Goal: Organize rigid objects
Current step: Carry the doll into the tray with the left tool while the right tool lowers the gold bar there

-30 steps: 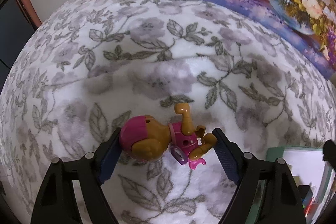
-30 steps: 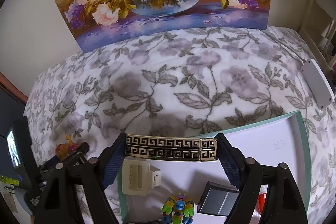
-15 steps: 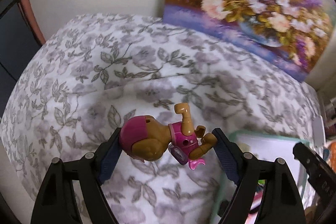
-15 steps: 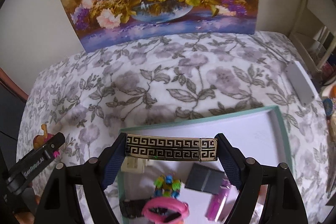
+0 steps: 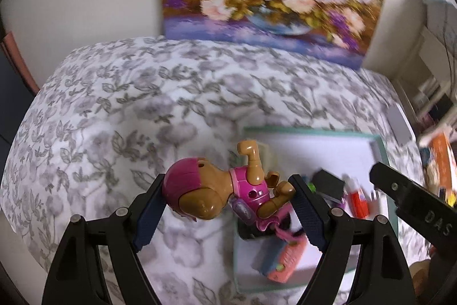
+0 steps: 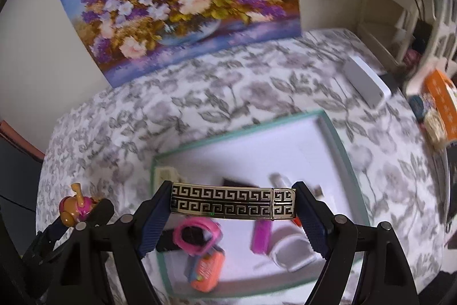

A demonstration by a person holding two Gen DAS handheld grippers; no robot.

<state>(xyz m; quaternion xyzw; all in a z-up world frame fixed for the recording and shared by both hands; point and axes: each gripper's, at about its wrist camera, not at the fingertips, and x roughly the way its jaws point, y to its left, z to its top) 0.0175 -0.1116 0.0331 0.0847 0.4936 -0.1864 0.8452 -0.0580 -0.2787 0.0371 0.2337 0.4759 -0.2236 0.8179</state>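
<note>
My left gripper (image 5: 228,199) is shut on a brown toy dog with a pink helmet and pink vest (image 5: 217,190), held in the air over the left edge of a teal-rimmed white tray (image 5: 380,145). My right gripper (image 6: 232,202) is shut on a gold and black key-pattern bracelet (image 6: 232,203), held above the same tray (image 6: 340,145). In the right wrist view the left gripper with the toy dog (image 6: 75,207) is at the lower left. The tray holds several small things.
In the tray lie a pink watch (image 6: 197,233), an orange toy phone (image 6: 207,270), a magenta stick (image 6: 261,233) and a white curved piece (image 6: 291,250). A flower painting (image 6: 182,2) leans on the wall. A white box (image 6: 365,82) and an orange box (image 6: 440,105) lie at the right.
Both grippers have risen and pulled back with their loads. The left one has swung right, so the tray now lies under the toy dog. More of the tray shows.
</note>
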